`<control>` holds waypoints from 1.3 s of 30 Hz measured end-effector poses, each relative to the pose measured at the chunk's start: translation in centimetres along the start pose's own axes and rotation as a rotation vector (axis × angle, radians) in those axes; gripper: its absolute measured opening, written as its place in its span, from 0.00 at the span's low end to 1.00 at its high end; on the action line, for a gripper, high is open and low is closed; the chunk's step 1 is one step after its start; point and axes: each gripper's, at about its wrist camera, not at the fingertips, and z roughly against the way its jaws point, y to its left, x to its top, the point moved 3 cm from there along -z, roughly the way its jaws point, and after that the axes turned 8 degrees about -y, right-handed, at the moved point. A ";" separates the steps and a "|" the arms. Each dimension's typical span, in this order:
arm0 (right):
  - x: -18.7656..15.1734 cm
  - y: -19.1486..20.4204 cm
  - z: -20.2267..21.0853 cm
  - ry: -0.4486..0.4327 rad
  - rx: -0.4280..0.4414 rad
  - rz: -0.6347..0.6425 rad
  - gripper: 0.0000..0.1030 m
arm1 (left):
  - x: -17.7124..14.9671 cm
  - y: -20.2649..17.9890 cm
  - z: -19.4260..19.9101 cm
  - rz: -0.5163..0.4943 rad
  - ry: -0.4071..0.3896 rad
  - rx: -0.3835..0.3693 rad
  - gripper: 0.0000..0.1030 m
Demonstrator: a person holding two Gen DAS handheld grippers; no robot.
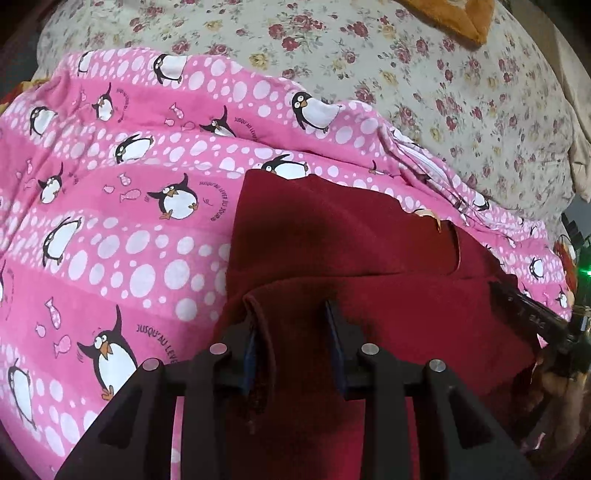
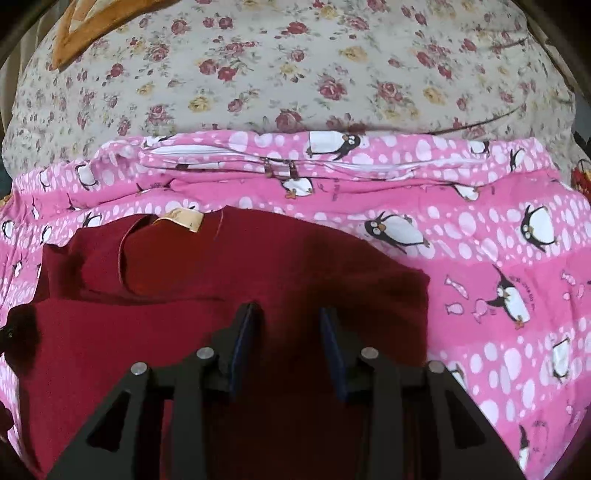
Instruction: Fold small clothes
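A pink penguin-print cover (image 1: 110, 229), dotted with white spots and small fish, lies spread across a bed, its white zipper (image 2: 229, 150) running along the far edge. Beyond it stretches a cream floral sheet (image 2: 295, 74) scattered with red and yellow roses. An orange-brown plush item (image 1: 461, 18) rests on that sheet at the far side.

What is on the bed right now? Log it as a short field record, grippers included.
garment: dark red knit garment, partly folded, tan neck label showing
surface: pink penguin-print cover with white zipper, on a floral bedsheet
left gripper: fingers apart, a fold of the red fabric between them
right gripper: fingers apart over the garment
other: orange plush item at the far edge
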 end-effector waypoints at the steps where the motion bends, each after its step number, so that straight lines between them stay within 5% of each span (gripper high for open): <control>1: 0.0 0.0 0.5 0.004 0.002 0.006 0.37 | 0.0 0.0 0.0 0.002 0.000 -0.001 0.11; 9: -2.3 -1.9 5.7 0.015 0.006 0.001 0.47 | -0.2 0.0 0.3 0.010 -0.007 0.001 0.11; 17: -4.8 -2.7 4.3 0.067 -0.022 0.028 0.48 | -0.5 -0.2 0.5 -0.028 -0.029 0.025 0.11; 26: -6.1 -3.9 9.3 0.048 -0.002 -0.015 0.56 | -1.7 -0.8 3.0 -0.063 -0.075 0.051 0.11; 31: -8.7 -4.5 11.9 0.115 0.104 -0.097 0.59 | -3.8 -1.2 5.7 -0.078 -0.057 0.010 0.11; 39: -14.5 -2.5 15.7 0.209 0.203 -0.038 0.60 | -11.0 0.3 11.1 -0.022 0.032 -0.072 0.17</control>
